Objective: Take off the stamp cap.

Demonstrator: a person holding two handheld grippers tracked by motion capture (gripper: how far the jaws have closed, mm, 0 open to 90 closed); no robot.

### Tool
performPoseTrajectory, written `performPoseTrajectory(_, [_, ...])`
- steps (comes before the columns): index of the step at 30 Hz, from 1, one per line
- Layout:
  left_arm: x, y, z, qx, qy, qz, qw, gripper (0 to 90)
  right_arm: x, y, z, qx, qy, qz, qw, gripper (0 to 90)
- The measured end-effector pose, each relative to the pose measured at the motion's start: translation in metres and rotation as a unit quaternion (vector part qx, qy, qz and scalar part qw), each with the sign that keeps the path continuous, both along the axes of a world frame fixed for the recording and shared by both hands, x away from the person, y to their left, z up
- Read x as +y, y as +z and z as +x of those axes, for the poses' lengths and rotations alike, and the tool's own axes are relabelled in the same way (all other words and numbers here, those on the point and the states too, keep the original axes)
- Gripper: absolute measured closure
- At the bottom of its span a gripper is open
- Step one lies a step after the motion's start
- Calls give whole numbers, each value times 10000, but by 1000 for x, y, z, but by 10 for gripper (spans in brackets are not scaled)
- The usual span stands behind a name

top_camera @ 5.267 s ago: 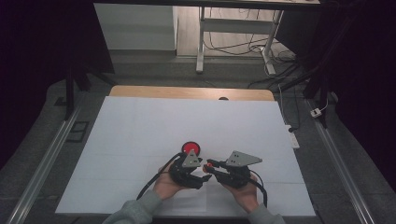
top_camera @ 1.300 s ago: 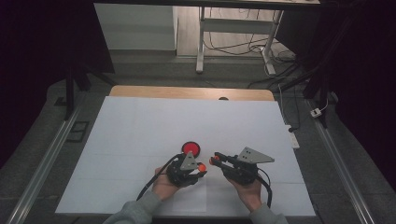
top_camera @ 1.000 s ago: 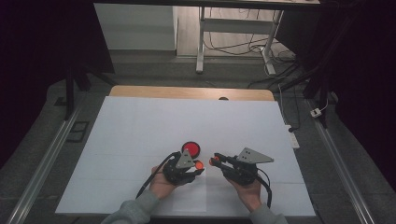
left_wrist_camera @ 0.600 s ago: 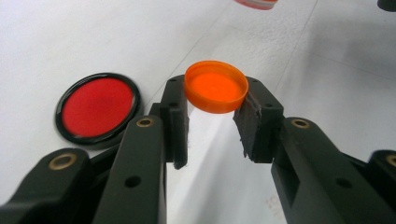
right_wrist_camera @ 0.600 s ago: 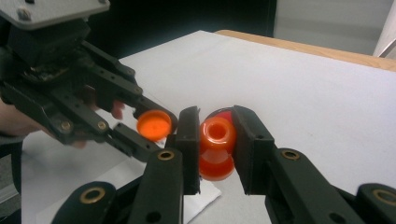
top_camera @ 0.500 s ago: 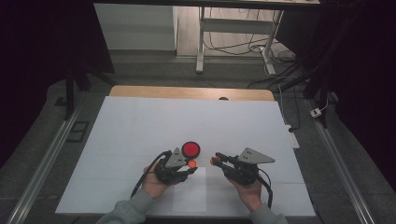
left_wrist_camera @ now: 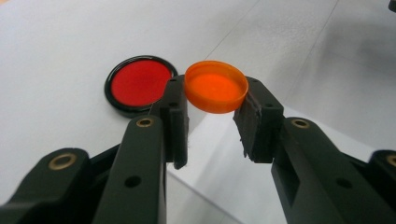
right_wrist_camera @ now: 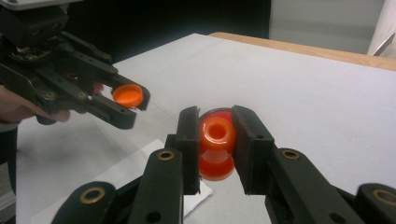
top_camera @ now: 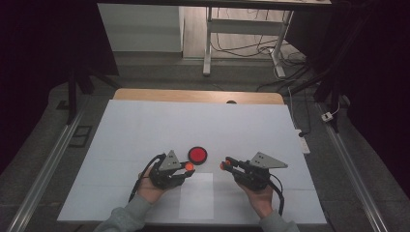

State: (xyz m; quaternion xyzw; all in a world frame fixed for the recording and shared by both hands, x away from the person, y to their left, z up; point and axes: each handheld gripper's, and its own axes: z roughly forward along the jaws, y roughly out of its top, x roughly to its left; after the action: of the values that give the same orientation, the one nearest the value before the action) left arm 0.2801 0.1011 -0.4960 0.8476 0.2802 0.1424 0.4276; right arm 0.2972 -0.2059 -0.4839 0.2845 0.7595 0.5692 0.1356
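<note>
Left gripper (left_wrist_camera: 215,119) pinching a round orange plastic cap (left_wrist_camera: 215,87) at its fingertips, black-rimmed red round disc (left_wrist_camera: 139,86) just left of the cap, on white table (left_wrist_camera: 56,51)

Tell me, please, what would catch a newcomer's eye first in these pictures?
The bright orange pieces stand out: the left gripper is shut on a small orange cap, and the right gripper is shut on a small orange bottle with its mouth open. Between and just beyond them, a red disc with a black rim lies on the white table.
</note>
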Motion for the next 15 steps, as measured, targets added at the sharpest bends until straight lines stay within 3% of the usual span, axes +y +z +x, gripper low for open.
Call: performPoseTrajectory(15, [44, -4, -13, 64, 476, -110, 9988, 651, 1, -1, 1, 0, 24, -57, 10000, 725])
